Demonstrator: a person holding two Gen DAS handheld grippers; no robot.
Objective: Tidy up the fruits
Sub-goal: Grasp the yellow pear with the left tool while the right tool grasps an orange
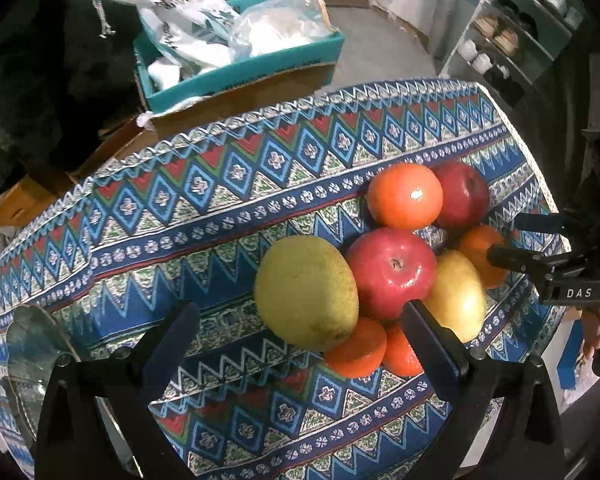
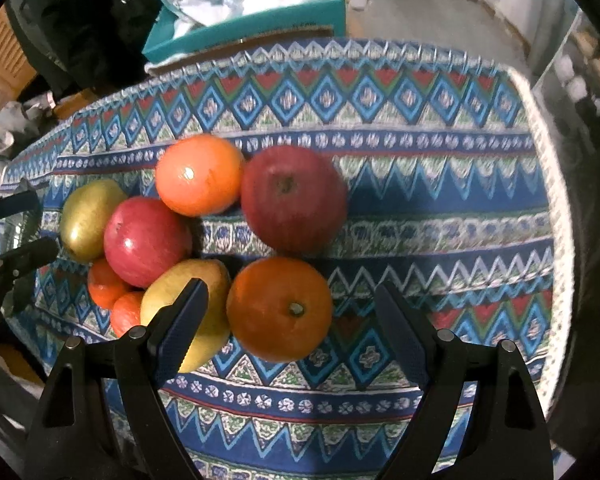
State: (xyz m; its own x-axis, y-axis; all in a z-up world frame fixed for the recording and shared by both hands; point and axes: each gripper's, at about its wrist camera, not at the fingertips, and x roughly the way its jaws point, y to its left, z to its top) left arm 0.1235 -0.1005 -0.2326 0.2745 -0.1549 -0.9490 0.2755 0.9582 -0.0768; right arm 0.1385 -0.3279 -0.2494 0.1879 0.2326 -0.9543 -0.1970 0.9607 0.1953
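Observation:
A pile of fruit lies on the patterned tablecloth (image 1: 228,216). My left gripper (image 1: 300,320) is open and points down, with a green-yellow pear (image 1: 306,292) between its fingers, which do not touch it. Beside the pear are a red apple (image 1: 392,266), an orange (image 1: 405,195), a darker apple (image 1: 462,194), a yellow pear (image 1: 458,296) and two small tangerines (image 1: 358,348). My right gripper (image 2: 292,320) is open around another orange (image 2: 280,308), with a gap on its right side. Its left finger (image 2: 184,320) overlaps the yellow pear (image 2: 168,300).
A glass plate (image 1: 28,344) sits at the table's left end. Behind the table stands a teal box (image 1: 240,64) filled with bags, with cardboard boxes (image 1: 24,200) beside it. A shoe shelf (image 1: 508,40) stands at the far right. The cloth right of the fruit (image 2: 440,208) is bare.

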